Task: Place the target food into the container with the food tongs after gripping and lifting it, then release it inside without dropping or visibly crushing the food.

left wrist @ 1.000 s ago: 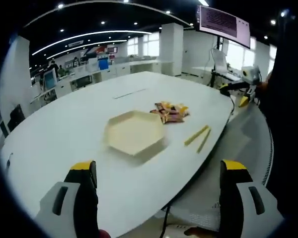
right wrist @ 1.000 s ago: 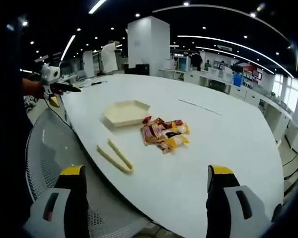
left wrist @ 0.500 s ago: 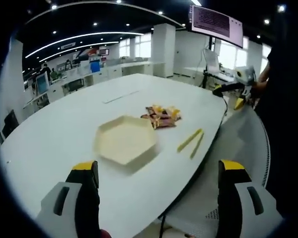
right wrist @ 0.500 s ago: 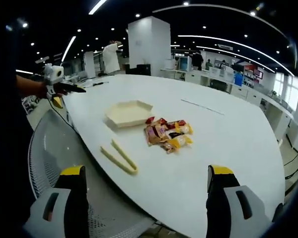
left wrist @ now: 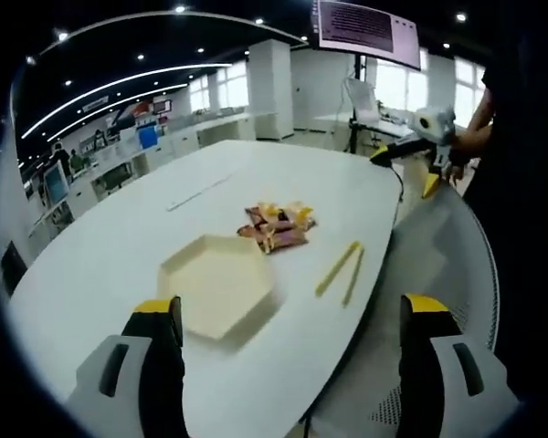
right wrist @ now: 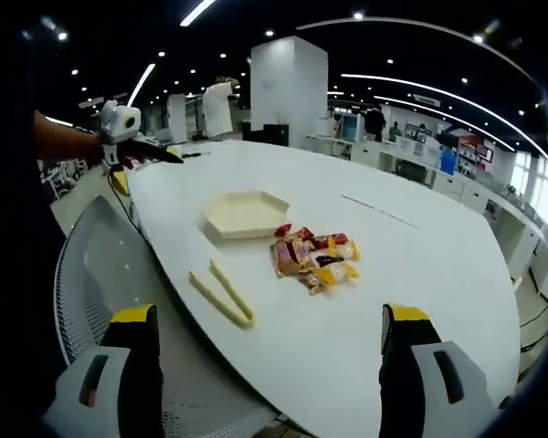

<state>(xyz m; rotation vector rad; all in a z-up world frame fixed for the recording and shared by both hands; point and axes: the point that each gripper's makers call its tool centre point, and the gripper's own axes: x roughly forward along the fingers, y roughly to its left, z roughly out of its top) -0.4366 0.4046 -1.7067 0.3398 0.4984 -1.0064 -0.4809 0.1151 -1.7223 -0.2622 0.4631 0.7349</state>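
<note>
A cream hexagonal container [left wrist: 216, 282] [right wrist: 246, 213] lies on the white table [left wrist: 128, 265] [right wrist: 420, 274]. Beside it sits a pile of wrapped snacks [left wrist: 277, 226] [right wrist: 314, 256], red, brown and yellow. Pale yellow food tongs [left wrist: 341, 271] [right wrist: 222, 294] lie near the table's edge. My left gripper [left wrist: 288, 365] is open and held off the table, with nothing between its jaws; it also shows as the left gripper [right wrist: 132, 146] far off in a hand. My right gripper [right wrist: 269, 370] is open and bare too, seen from the other side as the right gripper [left wrist: 411, 146].
A grey mesh chair back [right wrist: 100, 301] [left wrist: 438, 255] stands at the table's edge between the grippers. A person's arm [right wrist: 64, 146] holds the left gripper. A screen [left wrist: 365, 27] hangs overhead. Desks and people fill the room behind.
Both cameras have shifted: the container and snacks sit lower and nearer in the left gripper view. In the right gripper view the left gripper has drifted right. Nothing on the table moved.
</note>
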